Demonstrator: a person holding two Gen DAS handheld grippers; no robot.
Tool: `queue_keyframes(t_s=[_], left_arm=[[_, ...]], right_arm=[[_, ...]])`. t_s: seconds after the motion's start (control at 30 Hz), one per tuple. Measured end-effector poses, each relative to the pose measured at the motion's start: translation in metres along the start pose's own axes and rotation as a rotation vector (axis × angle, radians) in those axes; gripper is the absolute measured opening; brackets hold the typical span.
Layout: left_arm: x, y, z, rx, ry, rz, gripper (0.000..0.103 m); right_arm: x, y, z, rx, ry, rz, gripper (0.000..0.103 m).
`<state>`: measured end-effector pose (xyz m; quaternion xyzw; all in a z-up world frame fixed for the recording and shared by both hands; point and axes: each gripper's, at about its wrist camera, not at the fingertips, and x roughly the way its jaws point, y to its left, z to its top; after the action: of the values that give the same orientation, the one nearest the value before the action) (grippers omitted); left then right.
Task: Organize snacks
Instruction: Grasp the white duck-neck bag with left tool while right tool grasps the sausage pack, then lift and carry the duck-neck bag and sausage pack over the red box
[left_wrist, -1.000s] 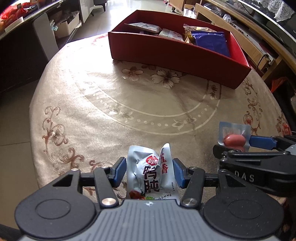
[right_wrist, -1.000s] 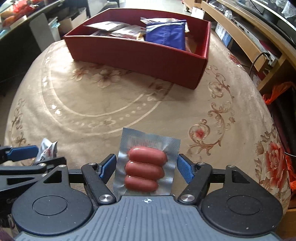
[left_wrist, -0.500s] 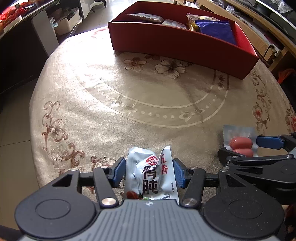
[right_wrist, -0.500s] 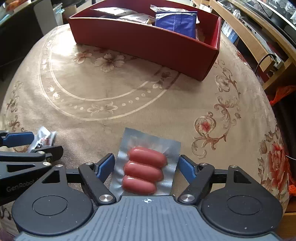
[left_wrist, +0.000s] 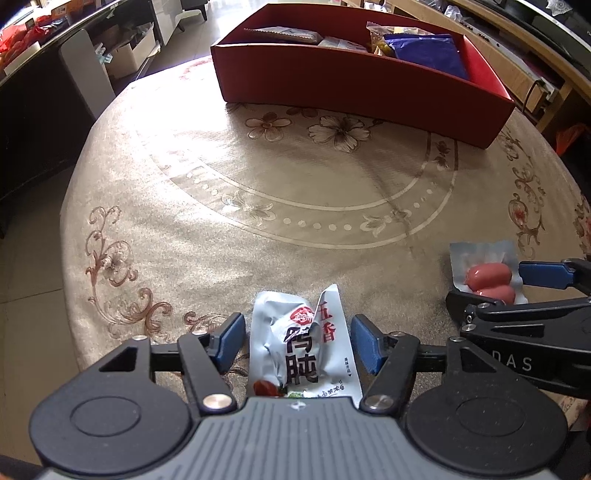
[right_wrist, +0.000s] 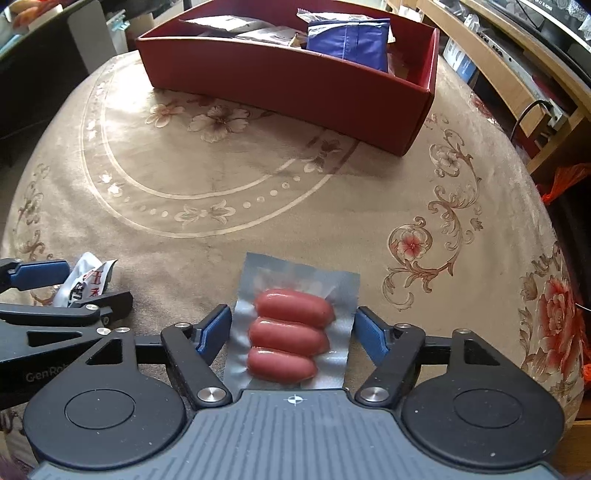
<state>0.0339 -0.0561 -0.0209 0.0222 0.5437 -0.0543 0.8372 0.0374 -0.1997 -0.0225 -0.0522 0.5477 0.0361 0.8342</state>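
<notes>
Near the red box (right_wrist: 288, 74), only your right view shows three sausages (right_wrist: 290, 334), crosswise between narrowing jaws; left jaws widening around the pouch (left_wrist: 303, 350).

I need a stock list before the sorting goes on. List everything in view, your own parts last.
Silver snack packet: one, silver-grey with red and black print, on the tablecloth between the left gripper's fingers.
Sausage pack: one, three pink-red sausages in clear wrap, between the right gripper's fingers.
Red box: one, far side of the table.
Blue bag: one, inside the box.
Other packets in the box: several, silvery, count unclear.
Tablecloth: one, beige with a floral pattern.
Left gripper: black with blue pads, open.
Right gripper: same, open.
</notes>
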Motion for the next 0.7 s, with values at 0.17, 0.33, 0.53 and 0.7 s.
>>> queue_keyframes(t_s=[0.17, 0.33, 0.53, 0.7], left_arm=[[-0.006, 0.000, 0.000, -0.016, 0.009, -0.025, 0.050], [-0.024, -0.003, 0.001, -0.012, -0.055, -0.001, 0.050], [-0.032, -0.004, 0.001, -0.013, -0.067, 0.031, 0.050], [-0.030, -0.008, 0.014, 0.001, -0.076, 0.023, 0.050]], right_arm=[[-0.014, 0.000, 0.000, 0.014, -0.037, -0.003, 0.077], [-0.032, 0.001, -0.003, 0.026, -0.084, -0.004, 0.077], [-0.039, -0.001, -0.005, 0.038, -0.096, -0.007, 0.077], [-0.034, -0.002, -0.001, 0.045, -0.088, -0.016, 0.077]])
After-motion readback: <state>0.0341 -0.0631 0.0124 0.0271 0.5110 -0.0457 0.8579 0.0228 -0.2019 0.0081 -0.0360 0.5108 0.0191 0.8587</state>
